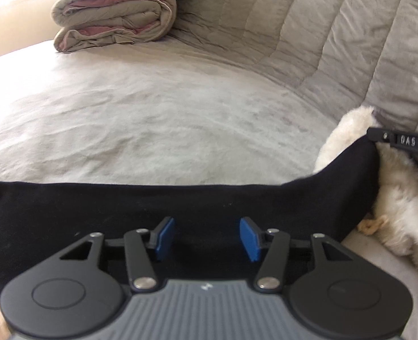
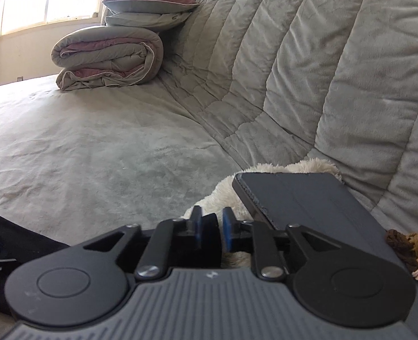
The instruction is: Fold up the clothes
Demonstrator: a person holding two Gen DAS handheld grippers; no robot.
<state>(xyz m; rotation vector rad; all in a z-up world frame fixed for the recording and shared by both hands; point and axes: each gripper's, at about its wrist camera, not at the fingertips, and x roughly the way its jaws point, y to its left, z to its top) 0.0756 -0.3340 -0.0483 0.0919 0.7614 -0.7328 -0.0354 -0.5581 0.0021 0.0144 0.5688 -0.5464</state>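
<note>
**Black garment stretched along the near edge of the bed**

Garment first: a black garment [image 1: 180, 206] is spread across the near edge of the grey bed [image 1: 152, 119], its top hem drawn out as a fairly straight line, with its right end pulled up beside a fluffy white throw [image 1: 347, 130].

The left hand-held gripper [image 1: 207, 236] is seen just above the black garment, blue pads [image 1: 163, 238] spread well apart and nothing pinched between them; the cloth only lies underneath.

The right hand-held gripper [image 2: 211, 228] is held at the garment's right end, jaws only a little apart, and a dark fold of the cloth looks to be pinched between the pads, though it's hard to be sure in the shadow. A dark flat case [image 2: 308, 198] is propped on the fluffy throw just past the garment's right end.

Well beyond the garment, a rolled grey-and-pink duvet [image 2: 110, 59] is stacked at the far end of the bed, with two pillows [image 2: 149, 8] piled on it.
</note>
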